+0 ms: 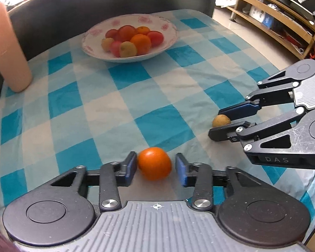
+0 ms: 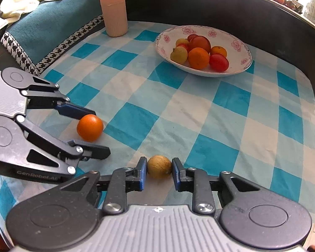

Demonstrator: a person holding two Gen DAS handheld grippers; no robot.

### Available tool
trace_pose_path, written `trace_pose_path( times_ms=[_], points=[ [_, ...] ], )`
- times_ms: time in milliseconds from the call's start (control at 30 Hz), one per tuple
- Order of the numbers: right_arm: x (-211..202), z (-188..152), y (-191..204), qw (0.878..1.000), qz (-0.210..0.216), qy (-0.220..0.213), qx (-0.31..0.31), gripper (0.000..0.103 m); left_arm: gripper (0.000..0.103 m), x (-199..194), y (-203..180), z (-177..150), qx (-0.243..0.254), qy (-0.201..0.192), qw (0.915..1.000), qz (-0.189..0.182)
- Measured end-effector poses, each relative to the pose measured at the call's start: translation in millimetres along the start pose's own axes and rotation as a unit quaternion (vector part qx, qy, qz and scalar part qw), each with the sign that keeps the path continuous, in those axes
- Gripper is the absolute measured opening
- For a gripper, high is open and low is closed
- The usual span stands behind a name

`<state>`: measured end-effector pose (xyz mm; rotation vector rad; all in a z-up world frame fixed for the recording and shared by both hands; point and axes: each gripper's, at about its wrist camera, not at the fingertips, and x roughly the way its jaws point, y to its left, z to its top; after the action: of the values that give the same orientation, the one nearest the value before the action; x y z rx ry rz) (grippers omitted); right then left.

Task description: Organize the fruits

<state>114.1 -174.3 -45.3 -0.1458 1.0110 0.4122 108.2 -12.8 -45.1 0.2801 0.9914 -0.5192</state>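
Note:
An orange lies on the blue checked tablecloth between the fingers of my left gripper. The jaws are open: the left pad touches the orange, the right pad stands a little off it. It also shows in the right wrist view. A small brown-yellow fruit lies between the fingers of my right gripper, open, pads close beside it. It also shows in the left wrist view. A flowered white bowl holds several oranges, red and yellow fruits at the far side.
A tall peach-coloured ribbed cylinder stands at the table's far left corner. A dark raised ledge runs behind the bowl. A teal cushion lies left of the table. Wooden shelves stand beyond the table's right edge.

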Motion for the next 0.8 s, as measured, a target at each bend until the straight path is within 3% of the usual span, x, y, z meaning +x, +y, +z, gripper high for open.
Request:
trace_pose_path(
  times_ms=[300, 800],
  points=[
    [1.4, 3.3, 2.0, 1.000, -0.003, 0.000, -0.004, 0.041, 0.041, -5.2, 0.8, 6.8, -0.007, 0.000, 0.9998, -0.017],
    [-2.5, 15.6, 5.2, 1.000, -0.005, -0.017, -0.004, 0.041, 0.041, -10.7, 4.8, 21.8, -0.014, -0.015, 0.9998, -0.006]
  ],
)
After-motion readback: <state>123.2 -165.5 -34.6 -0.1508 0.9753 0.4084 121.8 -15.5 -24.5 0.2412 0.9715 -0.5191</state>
